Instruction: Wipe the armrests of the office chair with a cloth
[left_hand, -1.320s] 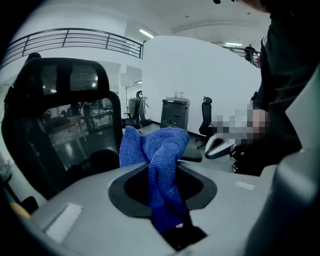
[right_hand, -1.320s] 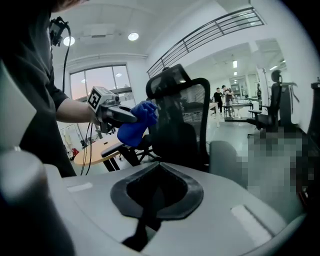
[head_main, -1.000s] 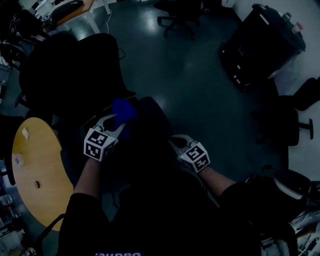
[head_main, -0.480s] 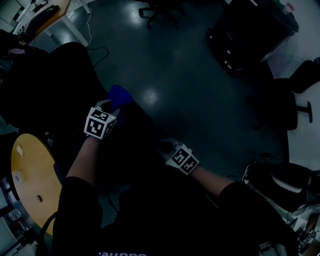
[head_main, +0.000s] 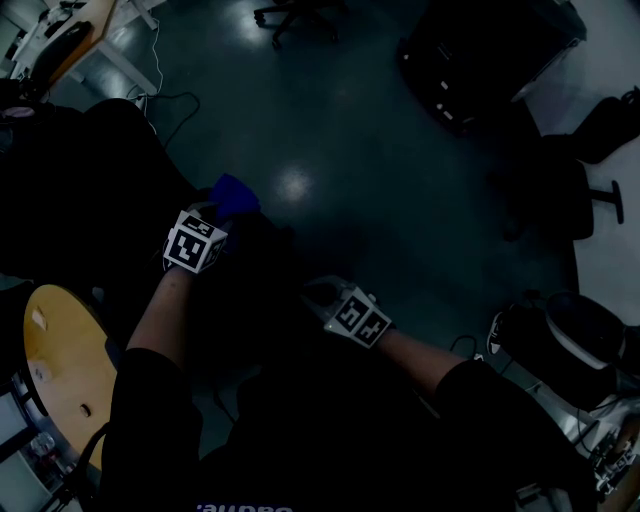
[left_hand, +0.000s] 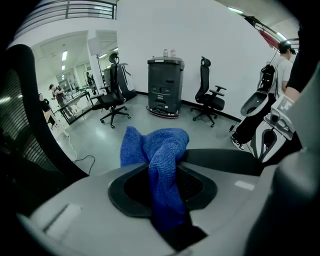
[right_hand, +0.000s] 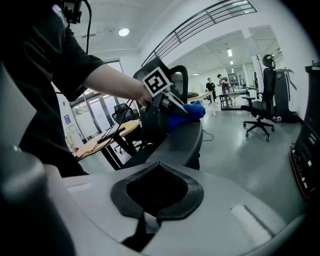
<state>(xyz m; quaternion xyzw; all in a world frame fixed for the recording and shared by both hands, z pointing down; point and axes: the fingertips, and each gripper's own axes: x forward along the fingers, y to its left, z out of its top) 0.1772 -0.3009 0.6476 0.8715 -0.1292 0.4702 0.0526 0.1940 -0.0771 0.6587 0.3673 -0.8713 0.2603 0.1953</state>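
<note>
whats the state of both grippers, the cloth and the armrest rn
left gripper: shut on the cloth
right gripper: shut, nothing between its jaws
cloth: bunched up, pinched in the left gripper, lying on the armrest's far end
armrest: cloth on its far end, the rest bare

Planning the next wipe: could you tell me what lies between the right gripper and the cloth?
The chair's dark armrest stretches from the right gripper to the blue cloth, shown in the right gripper view.
</note>
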